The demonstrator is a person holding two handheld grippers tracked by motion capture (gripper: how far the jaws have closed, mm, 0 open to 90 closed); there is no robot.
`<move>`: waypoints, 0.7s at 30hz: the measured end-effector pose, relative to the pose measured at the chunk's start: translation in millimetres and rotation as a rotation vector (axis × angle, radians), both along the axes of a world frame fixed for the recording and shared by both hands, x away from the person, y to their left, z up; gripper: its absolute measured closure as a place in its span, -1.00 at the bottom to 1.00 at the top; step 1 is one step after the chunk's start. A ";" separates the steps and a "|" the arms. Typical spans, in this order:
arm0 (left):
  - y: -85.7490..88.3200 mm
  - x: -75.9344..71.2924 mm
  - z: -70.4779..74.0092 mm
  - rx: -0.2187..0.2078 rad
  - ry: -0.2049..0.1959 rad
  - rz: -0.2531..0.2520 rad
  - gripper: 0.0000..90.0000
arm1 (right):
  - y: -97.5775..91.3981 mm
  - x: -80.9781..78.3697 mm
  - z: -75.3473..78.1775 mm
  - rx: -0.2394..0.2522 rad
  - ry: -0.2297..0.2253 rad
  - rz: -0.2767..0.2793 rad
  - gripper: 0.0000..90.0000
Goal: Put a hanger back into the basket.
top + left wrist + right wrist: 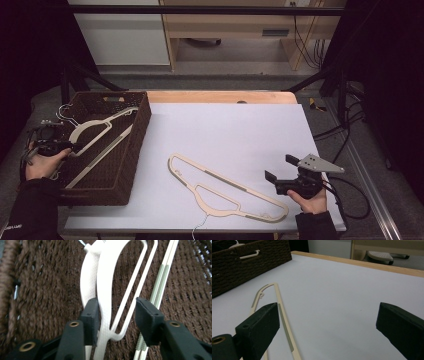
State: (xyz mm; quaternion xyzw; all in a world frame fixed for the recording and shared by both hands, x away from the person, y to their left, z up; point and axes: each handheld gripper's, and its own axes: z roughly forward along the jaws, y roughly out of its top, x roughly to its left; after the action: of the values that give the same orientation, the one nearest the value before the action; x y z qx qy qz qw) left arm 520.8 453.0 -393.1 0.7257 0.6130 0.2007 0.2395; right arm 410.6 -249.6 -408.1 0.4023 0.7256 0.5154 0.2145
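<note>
Left gripper (115, 315) agape astride hanger (105, 290) inside basket (142, 125).

L gripper (75, 147) at left, jaws partly apart, hand (42, 162) behind it. R gripper (280, 167) low right, jaws wide, held level.

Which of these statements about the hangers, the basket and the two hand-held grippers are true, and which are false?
1. A hanger lies flat on the white table. True.
2. The basket stands on the table's right side. False: it stands at the left.
3. The right hand-held gripper grips the table hanger. False: its jaws stand wide apart, beside the hanger and off it.
4. The left hand-held gripper has a basket hanger between its parted jaws. True.
5. The basket is white plastic. False: it is dark brown weave.
</note>
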 end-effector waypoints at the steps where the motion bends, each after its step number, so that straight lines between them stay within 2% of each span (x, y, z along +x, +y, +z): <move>1: -0.1 -1.0 -0.2 -0.004 -0.009 0.004 0.15 | 0.0 0.1 -0.1 -0.001 -0.002 -0.001 -0.89; 2: 0.5 -2.6 1.7 -0.005 -0.001 -0.001 0.14 | 0.0 0.0 0.0 0.000 -0.001 0.000 -0.88; 5: -0.1 -8.9 7.1 -0.015 -0.028 -0.015 0.12 | 0.1 0.0 -0.1 0.000 -0.002 0.000 -0.88; 8: -5.2 -17.6 17.3 -0.014 -0.078 -0.030 0.04 | 0.2 -0.6 0.2 -0.001 -0.003 0.000 -0.88; 13: -29.6 -36.9 38.9 -0.018 -0.229 -0.099 -0.15 | 0.3 -1.7 1.6 0.007 -0.004 -0.005 -0.88; 15: -41.5 -43.6 46.3 -0.051 -0.295 -0.117 -0.24 | 0.8 -2.3 2.0 0.004 -0.006 0.003 -0.89; 16: -50.6 -49.2 52.6 -0.063 -0.348 -0.152 -0.27 | 1.4 -2.6 2.2 0.007 -0.006 0.004 -0.89; 21: -84.7 -65.5 65.7 -0.125 -0.465 -0.274 -0.48 | 3.1 -4.2 2.9 0.006 -0.009 0.020 -0.88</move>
State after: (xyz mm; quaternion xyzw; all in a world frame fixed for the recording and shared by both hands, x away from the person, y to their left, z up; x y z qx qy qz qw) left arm 455.3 368.4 -327.4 0.7202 0.4489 0.2894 0.4427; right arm 406.4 -246.4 -405.2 0.3933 0.7270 0.5215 0.2117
